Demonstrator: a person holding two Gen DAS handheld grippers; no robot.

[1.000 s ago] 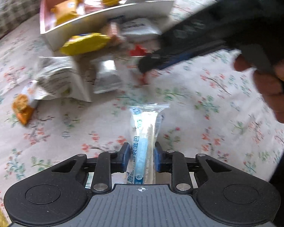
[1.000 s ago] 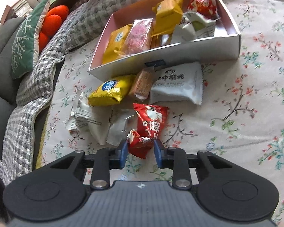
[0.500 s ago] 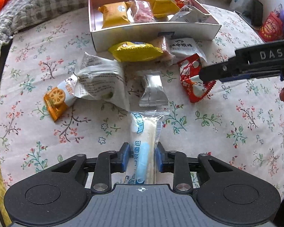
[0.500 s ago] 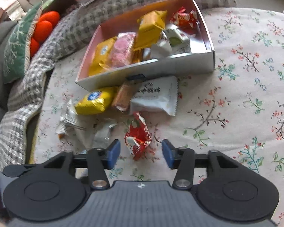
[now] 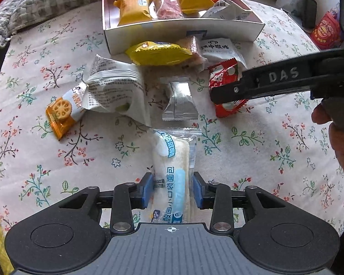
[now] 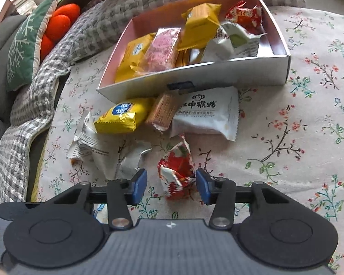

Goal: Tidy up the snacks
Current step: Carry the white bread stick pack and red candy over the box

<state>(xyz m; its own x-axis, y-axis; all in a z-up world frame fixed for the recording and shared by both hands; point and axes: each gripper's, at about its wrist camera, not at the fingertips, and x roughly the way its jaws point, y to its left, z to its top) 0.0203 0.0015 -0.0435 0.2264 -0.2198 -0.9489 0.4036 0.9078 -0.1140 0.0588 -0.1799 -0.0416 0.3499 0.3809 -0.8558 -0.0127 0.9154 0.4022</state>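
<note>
A sofa-like seat draped with a floral cloth point(image 5: 252, 151) serves as the sorting surface, with a grey checked blanket point(image 6: 34, 87) and a green snowflake cushion point(image 6: 23, 50) off to the right gripper's left. Straight ahead of both grippers stands the white cardboard box point(image 6: 195, 80), already part-filled with packets, so it is likely the collecting place.

The left gripper point(image 5: 173, 189) points steeply down with the long bread packet point(image 5: 174, 160) lying lengthwise between its blue pads. The jaws have just been opening a little, and a thin gap shows on each side, so the packet looks released, resting on the cloth rather than pinched.

The right gripper point(image 6: 170, 184) straddles the crumpled red candy wrapper point(image 6: 176, 171). Its jaws have just been closing around it; the right pad is at the wrapper's edge while the left pad stands clear, so no grip is made yet.

Just beyond lie the loose snacks awaiting sorting: a silver sachet point(image 5: 180, 100), a yellow packet point(image 5: 158, 53), a white biscuit packet point(image 6: 206, 114) and an orange lotus-root packet point(image 5: 62, 114).
</note>
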